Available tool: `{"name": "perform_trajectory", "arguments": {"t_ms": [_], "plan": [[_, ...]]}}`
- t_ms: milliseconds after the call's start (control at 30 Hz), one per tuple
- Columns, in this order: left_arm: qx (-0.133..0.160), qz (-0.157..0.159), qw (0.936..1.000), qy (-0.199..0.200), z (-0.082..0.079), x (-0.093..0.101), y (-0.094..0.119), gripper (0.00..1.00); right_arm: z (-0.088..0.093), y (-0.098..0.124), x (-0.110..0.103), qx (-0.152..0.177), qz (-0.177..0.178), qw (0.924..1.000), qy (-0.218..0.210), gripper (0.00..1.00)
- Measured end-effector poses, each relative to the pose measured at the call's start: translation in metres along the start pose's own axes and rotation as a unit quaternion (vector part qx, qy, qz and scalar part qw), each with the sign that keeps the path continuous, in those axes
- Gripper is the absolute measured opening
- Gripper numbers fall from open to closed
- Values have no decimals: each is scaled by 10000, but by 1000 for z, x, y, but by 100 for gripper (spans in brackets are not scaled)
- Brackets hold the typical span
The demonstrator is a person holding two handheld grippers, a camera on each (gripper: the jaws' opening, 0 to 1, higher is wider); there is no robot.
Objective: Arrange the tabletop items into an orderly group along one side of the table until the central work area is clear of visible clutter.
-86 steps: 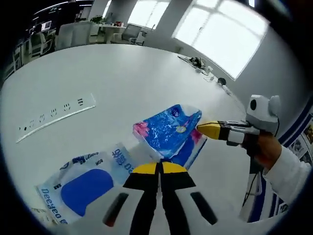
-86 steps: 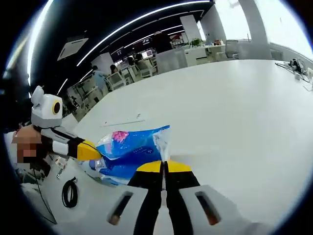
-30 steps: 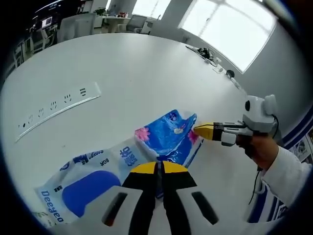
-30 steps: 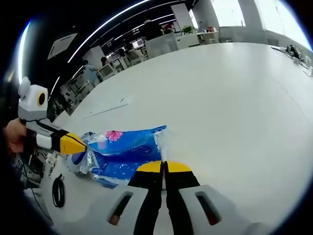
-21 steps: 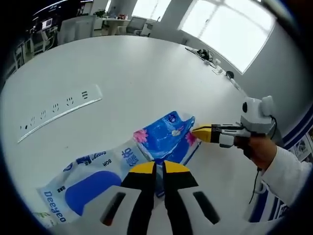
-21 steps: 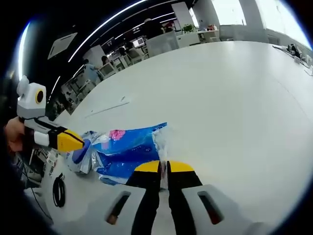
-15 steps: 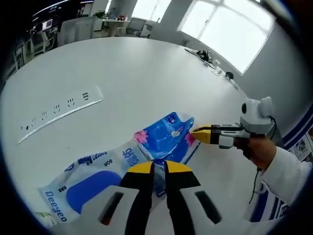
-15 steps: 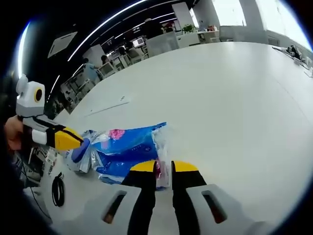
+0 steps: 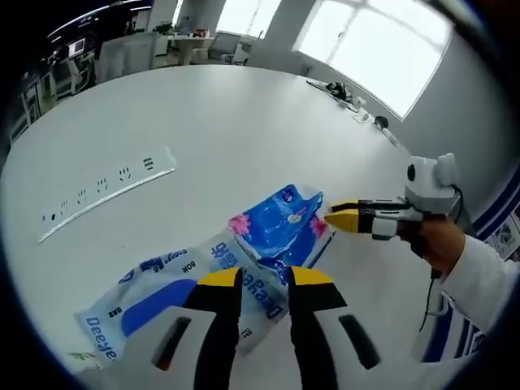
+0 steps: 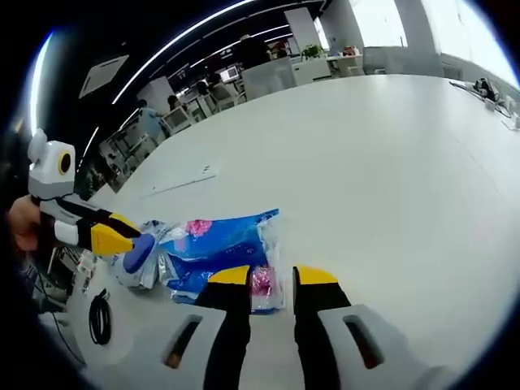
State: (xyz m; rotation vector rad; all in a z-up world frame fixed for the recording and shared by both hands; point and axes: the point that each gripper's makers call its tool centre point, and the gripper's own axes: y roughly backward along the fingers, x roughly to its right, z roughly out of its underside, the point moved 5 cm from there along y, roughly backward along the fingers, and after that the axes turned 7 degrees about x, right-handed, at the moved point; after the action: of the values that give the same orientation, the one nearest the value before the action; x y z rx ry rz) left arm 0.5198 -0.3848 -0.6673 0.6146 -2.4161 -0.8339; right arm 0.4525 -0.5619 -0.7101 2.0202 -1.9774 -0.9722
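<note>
Both claws apart — left claw (image 9: 264, 284) over white pack (image 9: 175, 292), right claw (image 10: 264, 280) at blue pack (image 10: 219, 244) end; packs run end-to-end on bench (image 9: 203, 114).

White table (image 9: 236, 122), blue tissue pack (image 9: 280, 221), white-blue pack (image 9: 154, 296), power strip (image 9: 106, 195)

The white-and-blue tissue pack (image 9: 154, 296) reads "Deeyeo" in blue letters.
</note>
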Motion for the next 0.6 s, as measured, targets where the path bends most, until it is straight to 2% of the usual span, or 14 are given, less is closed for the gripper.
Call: {"name": "perform_trajectory", "arguments": {"t_ms": [600], "plan": [[229,74,9997,-98,-8,0,20,43,-11,17,-16,122,-134,9998,58,29]]}}
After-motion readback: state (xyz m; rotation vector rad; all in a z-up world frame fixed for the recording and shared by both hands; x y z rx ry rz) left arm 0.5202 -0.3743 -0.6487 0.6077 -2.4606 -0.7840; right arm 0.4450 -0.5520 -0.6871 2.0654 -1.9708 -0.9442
